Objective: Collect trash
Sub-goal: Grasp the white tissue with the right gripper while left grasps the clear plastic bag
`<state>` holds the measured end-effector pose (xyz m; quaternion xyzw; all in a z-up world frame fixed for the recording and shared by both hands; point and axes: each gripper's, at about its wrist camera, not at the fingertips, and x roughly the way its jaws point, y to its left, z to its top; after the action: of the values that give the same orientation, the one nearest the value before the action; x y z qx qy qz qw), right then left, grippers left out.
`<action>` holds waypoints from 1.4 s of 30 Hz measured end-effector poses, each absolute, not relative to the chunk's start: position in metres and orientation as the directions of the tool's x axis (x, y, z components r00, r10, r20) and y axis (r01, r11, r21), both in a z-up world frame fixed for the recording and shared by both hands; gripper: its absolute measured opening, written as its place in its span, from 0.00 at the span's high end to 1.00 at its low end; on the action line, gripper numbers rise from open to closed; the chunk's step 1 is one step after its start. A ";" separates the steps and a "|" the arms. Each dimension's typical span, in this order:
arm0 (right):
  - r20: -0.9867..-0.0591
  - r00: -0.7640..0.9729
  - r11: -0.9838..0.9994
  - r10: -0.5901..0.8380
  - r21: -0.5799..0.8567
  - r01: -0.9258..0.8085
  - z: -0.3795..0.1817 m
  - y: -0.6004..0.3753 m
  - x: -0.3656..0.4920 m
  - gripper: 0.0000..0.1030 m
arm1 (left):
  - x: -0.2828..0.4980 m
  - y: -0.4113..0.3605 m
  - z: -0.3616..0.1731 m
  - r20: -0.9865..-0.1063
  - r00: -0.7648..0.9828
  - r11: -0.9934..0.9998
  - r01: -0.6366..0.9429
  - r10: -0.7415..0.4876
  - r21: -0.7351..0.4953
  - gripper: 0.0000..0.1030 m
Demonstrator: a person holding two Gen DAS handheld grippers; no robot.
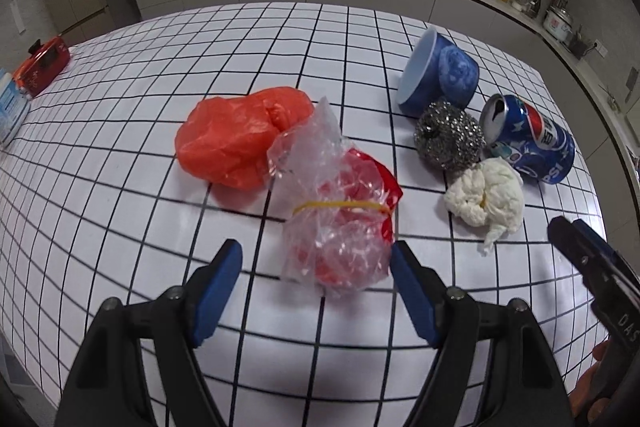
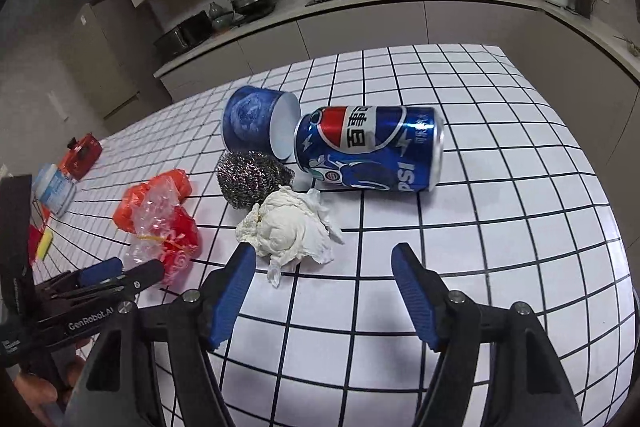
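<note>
Both tools were open and empty, the left tool (image 1: 316,259) around the clear bag (image 1: 336,227) on the counter (image 1: 120,187), the right tool (image 2: 324,265) with the tissue (image 2: 288,227) at 11 o'clock, so the slippery bag might have slid out.

The blue Pepsi can (image 2: 370,149) lying on its side is showing the letters "PSI", the Pepsi globe and Chinese characters. The left gripper (image 2: 120,273) body is bearing "GenRobot.AI". The right gripper (image 1: 576,239) is showing "DAS".
</note>
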<state>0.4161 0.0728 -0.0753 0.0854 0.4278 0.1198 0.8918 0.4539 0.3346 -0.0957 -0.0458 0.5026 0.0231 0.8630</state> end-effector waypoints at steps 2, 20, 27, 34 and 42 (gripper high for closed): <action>-0.752 0.602 0.962 0.270 0.242 -0.129 -0.079 0.078 0.421 0.30 | 0.459 0.336 -0.097 -0.869 0.494 0.996 -0.064 -0.023 -0.062 0.25; -0.792 0.549 0.963 0.266 0.203 -0.175 -0.105 0.118 0.463 0.30 | 0.474 0.333 -0.110 -0.875 0.476 0.995 0.001 -0.088 -0.100 0.25; -0.788 0.526 0.946 0.320 0.242 -0.215 -0.111 0.122 0.470 0.42 | 0.478 0.338 -0.114 -0.867 0.480 0.989 0.012 -0.135 -0.147 0.38; -0.769 0.525 0.929 0.365 0.264 -0.258 -0.109 0.130 0.456 0.64 | 0.466 0.337 -0.109 -0.844 0.515 0.987 0.025 -0.149 -0.159 0.39; -0.740 0.561 0.929 0.370 0.303 -0.213 -0.098 0.100 0.426 0.64 | 0.444 0.327 -0.095 -0.828 0.536 0.985 0.045 -0.166 -0.169 0.39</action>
<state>0.4258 0.1002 -0.0976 0.0899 0.4381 0.1658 0.8789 0.4445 0.3268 -0.0954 -0.0634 0.4778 -0.0606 0.8741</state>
